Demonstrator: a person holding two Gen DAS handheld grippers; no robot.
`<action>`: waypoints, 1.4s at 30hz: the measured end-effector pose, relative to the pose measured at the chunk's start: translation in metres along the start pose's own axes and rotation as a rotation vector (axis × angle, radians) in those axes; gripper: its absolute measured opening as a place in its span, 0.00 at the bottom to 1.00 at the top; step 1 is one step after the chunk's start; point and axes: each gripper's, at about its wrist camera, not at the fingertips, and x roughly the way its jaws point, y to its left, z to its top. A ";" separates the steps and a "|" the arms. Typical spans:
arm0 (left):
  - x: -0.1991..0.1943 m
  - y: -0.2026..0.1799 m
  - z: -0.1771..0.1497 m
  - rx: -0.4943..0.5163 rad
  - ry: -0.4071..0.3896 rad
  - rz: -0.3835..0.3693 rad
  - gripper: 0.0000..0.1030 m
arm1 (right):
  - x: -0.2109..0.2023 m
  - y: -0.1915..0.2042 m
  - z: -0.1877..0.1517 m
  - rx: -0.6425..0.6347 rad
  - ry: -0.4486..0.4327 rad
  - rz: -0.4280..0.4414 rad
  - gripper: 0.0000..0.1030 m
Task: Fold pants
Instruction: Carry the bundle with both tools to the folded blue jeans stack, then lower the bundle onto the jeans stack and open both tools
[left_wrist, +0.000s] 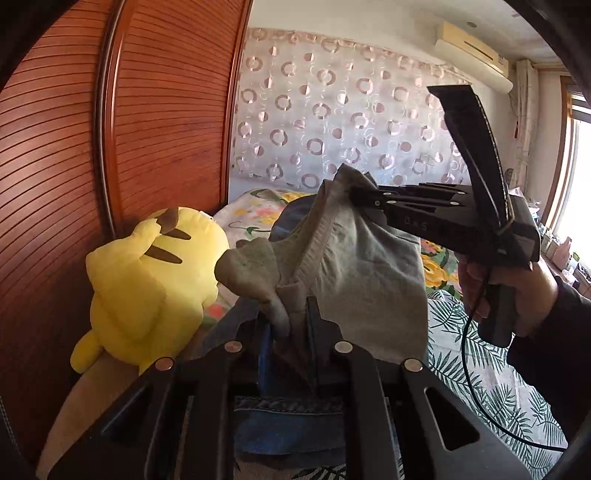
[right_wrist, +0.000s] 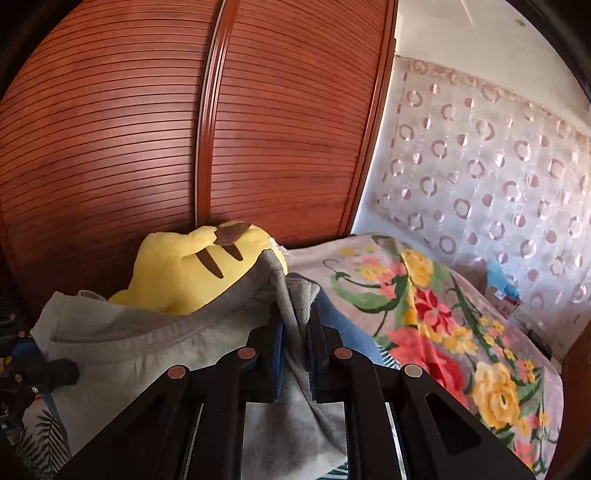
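Observation:
Grey pants (left_wrist: 369, 266) hang in the air between both grippers, held by the waistband above the bed. My left gripper (left_wrist: 291, 314) is shut on one bunched end of the waistband. My right gripper (left_wrist: 354, 194), seen from the left wrist view, is shut on the other end, higher up and to the right. In the right wrist view my right gripper (right_wrist: 297, 325) pinches the grey fabric (right_wrist: 166, 354), which stretches left toward the left gripper (right_wrist: 55, 369) at the frame's edge.
A yellow plush toy (left_wrist: 155, 280) leans against the red-brown slatted wardrobe (left_wrist: 147, 129), also seen in the right wrist view (right_wrist: 192, 269). Blue denim (left_wrist: 288, 424) lies below the left gripper. A floral blanket (right_wrist: 443, 325) covers the bed. A patterned curtain (left_wrist: 332, 118) hangs behind.

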 end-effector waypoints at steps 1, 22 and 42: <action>0.001 0.001 0.000 -0.001 0.001 0.002 0.16 | 0.002 -0.001 0.001 0.001 0.000 -0.003 0.10; 0.001 -0.002 -0.003 0.009 0.010 0.014 0.16 | -0.024 -0.014 -0.005 0.076 0.003 0.037 0.17; -0.024 -0.003 0.009 0.032 -0.044 0.008 0.44 | -0.032 -0.011 -0.016 0.083 0.013 0.067 0.17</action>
